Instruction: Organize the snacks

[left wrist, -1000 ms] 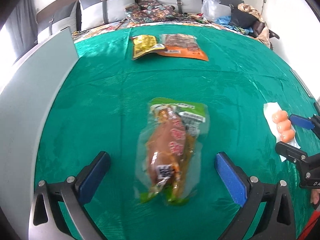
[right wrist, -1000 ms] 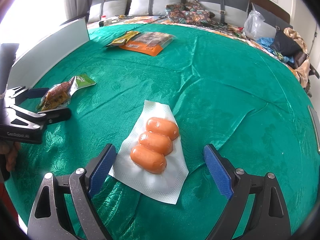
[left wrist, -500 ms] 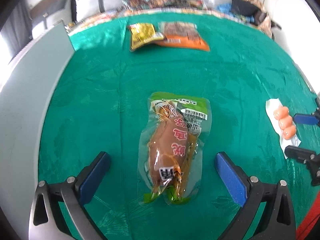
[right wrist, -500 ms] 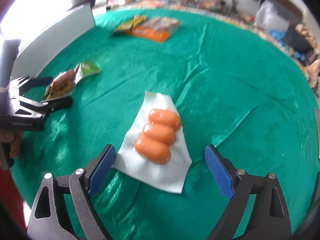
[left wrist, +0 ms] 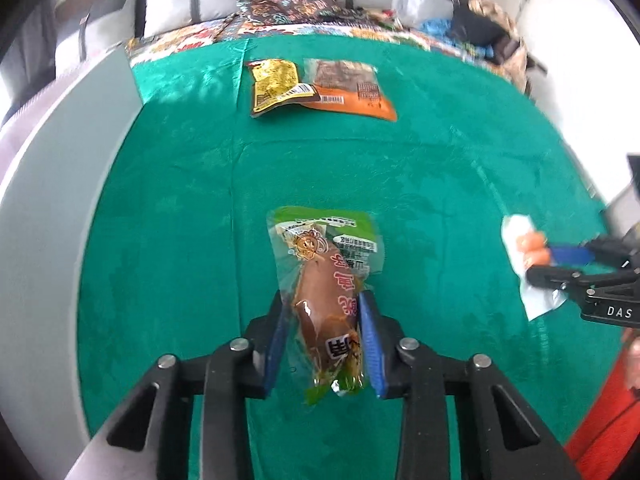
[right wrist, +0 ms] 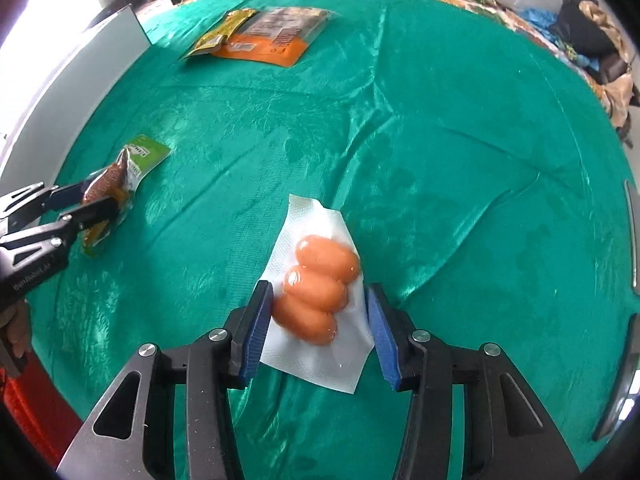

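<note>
A clear and green pack with a brown drumstick (left wrist: pixel 326 280) lies on the green cloth. My left gripper (left wrist: pixel 322 300) is shut on its lower half, blue pads against both sides. It also shows in the right wrist view (right wrist: pixel 116 184). A white vacuum pack of three orange sausages (right wrist: pixel 318 292) sits between the pads of my right gripper (right wrist: pixel 318 300), which has closed onto its sides. That pack and right gripper show at the right edge of the left wrist view (left wrist: pixel 528 248).
A yellow snack pack (left wrist: pixel 276 86) and an orange snack pack (left wrist: pixel 352 88) lie together at the far side of the green cloth (left wrist: pixel 440 160). A grey panel (left wrist: pixel 52 184) borders the left edge. Cushions and bags lie beyond the far edge.
Both grippers have gone from wide open to closed on their packs: the left on the drumstick pack, the right on the sausage pack.
</note>
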{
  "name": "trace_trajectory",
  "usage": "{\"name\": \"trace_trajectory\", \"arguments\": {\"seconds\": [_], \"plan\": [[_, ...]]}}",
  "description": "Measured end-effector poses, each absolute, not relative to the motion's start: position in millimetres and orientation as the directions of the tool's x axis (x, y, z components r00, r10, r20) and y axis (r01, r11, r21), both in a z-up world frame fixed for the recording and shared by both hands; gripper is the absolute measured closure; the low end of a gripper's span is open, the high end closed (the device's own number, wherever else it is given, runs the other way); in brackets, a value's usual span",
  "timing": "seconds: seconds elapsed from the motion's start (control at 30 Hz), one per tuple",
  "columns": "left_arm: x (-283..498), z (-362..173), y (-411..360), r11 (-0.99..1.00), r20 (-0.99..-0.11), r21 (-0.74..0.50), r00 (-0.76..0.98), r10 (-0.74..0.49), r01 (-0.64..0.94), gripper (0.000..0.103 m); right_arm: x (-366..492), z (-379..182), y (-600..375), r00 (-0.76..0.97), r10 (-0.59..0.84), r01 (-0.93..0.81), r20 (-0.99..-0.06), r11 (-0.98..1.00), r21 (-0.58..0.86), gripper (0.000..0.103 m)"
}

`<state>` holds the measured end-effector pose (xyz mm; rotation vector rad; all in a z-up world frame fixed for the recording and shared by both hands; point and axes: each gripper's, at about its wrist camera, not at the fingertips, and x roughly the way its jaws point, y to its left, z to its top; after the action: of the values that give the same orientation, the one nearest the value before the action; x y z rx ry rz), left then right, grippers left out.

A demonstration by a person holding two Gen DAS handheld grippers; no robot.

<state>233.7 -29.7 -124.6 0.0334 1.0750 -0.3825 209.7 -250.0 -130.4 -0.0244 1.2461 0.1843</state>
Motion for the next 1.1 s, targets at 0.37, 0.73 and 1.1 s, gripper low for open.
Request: {"name": "trace_trajectory", "arguments": {"seconds": [0.37,0.73,1.1], "plan": [[202.1,-123.2,-13.2,0.915,-0.826,-0.279,0.414,-0.383,0.29,0.073,187.1,-112.8,-278.2,0.324,0.324,-0.068,-0.889,0.945,0.32,0.093],[194.2,-131.3,-7.0,0.912,-0.804,-0.324,0.436,-0.405,0.25,0.073,181.0,-141.5,-219.6,0.283,0.053,-0.273,-0.958,0.962,-0.027,0.041],[179.8,-112.2,4.4,0.886,-0.748,-0.403,0.474,-0.464,0.23,0.074,174.6,-100.7,-267.4,0.343,0.281,-0.091,-0.896,0.96,0.266,0.062]]}}
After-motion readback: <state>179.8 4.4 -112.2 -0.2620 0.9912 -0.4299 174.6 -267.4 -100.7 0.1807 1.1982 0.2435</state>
